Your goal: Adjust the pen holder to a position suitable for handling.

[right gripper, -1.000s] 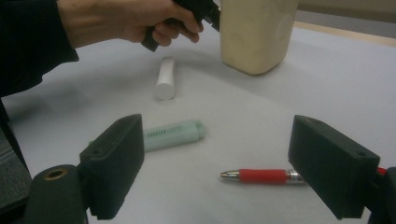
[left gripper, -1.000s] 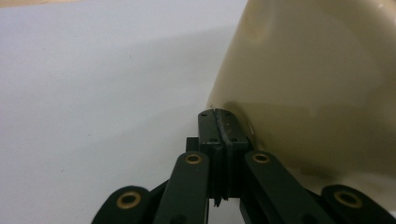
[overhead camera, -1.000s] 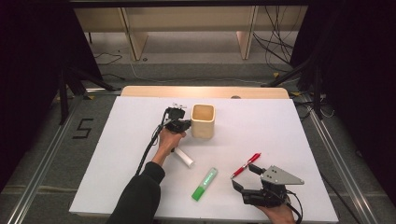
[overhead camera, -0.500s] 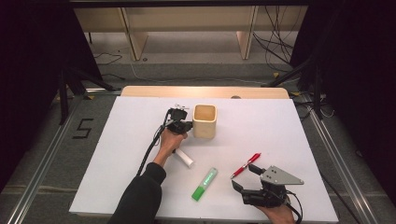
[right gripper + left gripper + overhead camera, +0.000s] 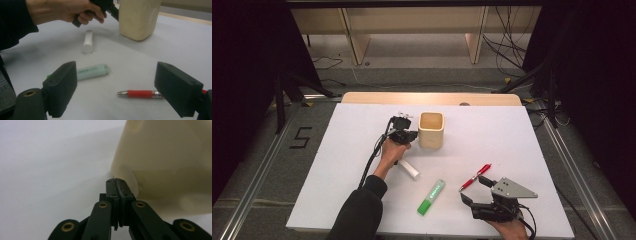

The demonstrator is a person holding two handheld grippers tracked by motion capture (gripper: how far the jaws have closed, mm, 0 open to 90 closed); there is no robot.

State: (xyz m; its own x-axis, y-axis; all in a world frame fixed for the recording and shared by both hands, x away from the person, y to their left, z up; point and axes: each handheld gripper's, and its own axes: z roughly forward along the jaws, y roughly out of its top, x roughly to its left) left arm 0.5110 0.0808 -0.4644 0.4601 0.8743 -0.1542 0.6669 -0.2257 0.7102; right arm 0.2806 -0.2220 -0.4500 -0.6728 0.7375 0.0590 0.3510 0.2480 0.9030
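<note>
Right hand-held gripper (image 5: 117,92) stands wide open and empty, with the red pen (image 5: 140,94) just ahead on the worktop (image 5: 175,50), its long axis crosswise between the jaws. Left hand-held gripper (image 5: 116,181), closed on nothing beside the beige cup (image 5: 165,157), is much farther from this pen.

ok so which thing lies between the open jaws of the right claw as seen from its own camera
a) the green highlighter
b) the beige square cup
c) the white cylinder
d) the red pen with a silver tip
d: in the right gripper view the red pen with a silver tip lies on the white table between the wide-open jaws of the right claw, untouched by them.
</note>
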